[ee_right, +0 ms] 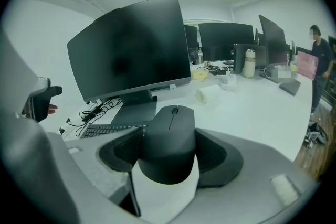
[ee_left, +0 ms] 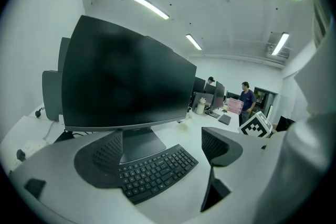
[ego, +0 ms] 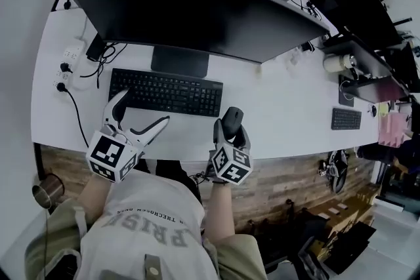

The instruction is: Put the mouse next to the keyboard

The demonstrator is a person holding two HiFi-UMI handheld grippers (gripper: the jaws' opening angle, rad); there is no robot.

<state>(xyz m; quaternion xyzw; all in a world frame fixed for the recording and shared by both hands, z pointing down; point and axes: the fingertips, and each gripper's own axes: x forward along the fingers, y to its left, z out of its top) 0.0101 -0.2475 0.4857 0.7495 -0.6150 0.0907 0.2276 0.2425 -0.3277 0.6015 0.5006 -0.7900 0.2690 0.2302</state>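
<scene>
Your right gripper pinched the black rounded plastic mouse by its two sides; your left gripper stood spread, with nothing in it.

To do this step well, I think you needed to keep the pinch firm and the mouse level, bring it low beside the right end of the flat black keyboard, and open the jaws only once it rested on the white desk. The right gripper view showed both pads pressed on the mouse, but not whether it touched the desk. Only the head view showed its place: just off the keyboard's right end, near the front edge. The left gripper view showed the keyboard lying before the stand of the big dark curved monitor.
</scene>
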